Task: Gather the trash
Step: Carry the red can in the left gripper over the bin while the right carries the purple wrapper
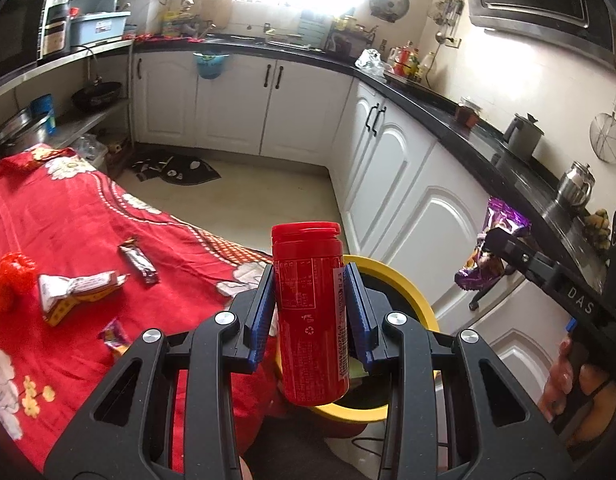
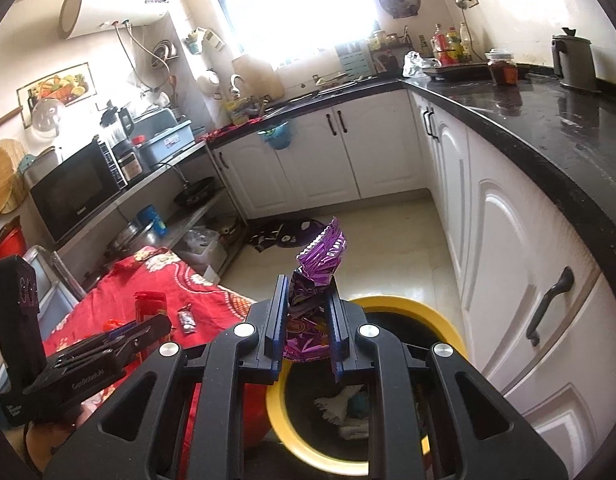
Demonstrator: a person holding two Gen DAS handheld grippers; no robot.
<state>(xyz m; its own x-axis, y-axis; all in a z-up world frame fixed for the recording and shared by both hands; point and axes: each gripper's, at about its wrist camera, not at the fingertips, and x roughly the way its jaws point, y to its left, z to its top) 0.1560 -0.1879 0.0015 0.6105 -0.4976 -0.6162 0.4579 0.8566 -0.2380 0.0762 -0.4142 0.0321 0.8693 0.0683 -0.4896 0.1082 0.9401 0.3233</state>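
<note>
1. My left gripper (image 1: 311, 312) is clamped on a red plastic bottle (image 1: 309, 312), held upright with its cap on top, blue pads pressing both sides. It hangs over the near rim of the yellow-rimmed bin (image 1: 403, 284), just beside the red floral cloth (image 1: 68, 216).
2. My right gripper (image 2: 308, 328) is clamped on a crumpled purple wrapper (image 2: 315, 276), which sticks up above the fingers, over the bin (image 2: 407, 308).
3. Only the left view shows what lies on the cloth: a dark snack bar (image 1: 138, 260), a white and brown wrapper (image 1: 74, 290), a small purple and orange wrapper (image 1: 114, 336) and a red crumpled piece (image 1: 10, 280) at the frame edge.
4. Only the right view looks into the bin: some pale scraps (image 2: 339, 404) lie at the bottom, too dim to name.
5. In the left view the bottle and my fingers hide most of the bin's opening.
6. My right hand (image 1: 567, 384) shows at the left view's edge, cut off by the frame. My left hand under its gripper in the right view is too dark to make out.
</note>
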